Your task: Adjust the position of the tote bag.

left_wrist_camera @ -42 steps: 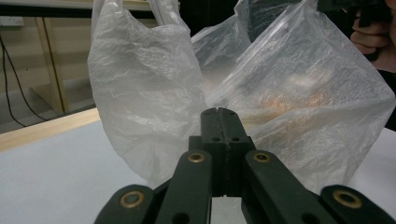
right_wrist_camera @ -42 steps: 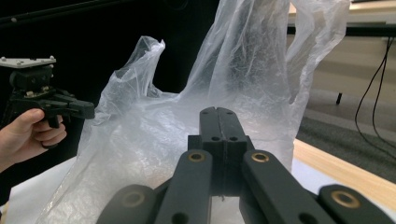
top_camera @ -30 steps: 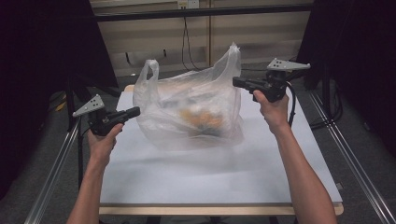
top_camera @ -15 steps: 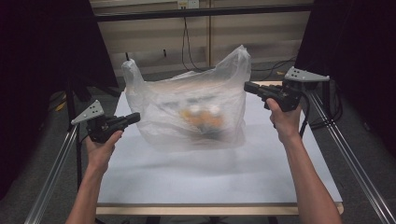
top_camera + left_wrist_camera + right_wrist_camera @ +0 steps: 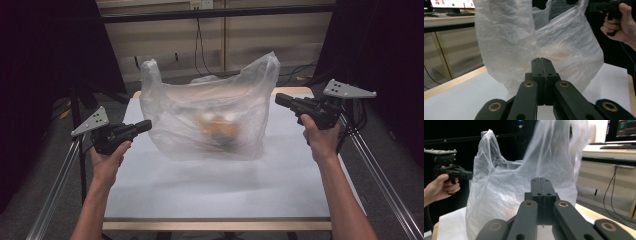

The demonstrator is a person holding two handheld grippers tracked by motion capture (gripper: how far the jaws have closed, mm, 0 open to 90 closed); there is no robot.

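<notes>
A translucent plastic bag (image 5: pixel 210 117) stands at the centre of the white counter (image 5: pixel 200 190), its two handles (image 5: pixel 149 67) sticking up at roughly 11 and 1 o'clock. Something orange and pale lies inside it near the bottom, too blurred through the plastic to identify.

The left gripper (image 5: pixel 142 126) sits at about 9 o'clock from the bag, held in the person's left hand (image 5: pixel 107 160), its tip just beside the bag's side; whether it touches the plastic cannot be told. In the left gripper view its black jaws are pressed flat together with nothing between them, and the bag (image 5: pixel 536 45) rises right behind them.

The right gripper (image 5: pixel 281 99) is at about 3 o'clock, held in the right hand (image 5: pixel 320 137), its tip close to the bag's upper right edge. In the right gripper view its jaws are likewise closed on nothing, the bag (image 5: pixel 524 182) ahead of them. A monitor (image 5: pixel 621 131) glows on a desk in the background there.
</notes>
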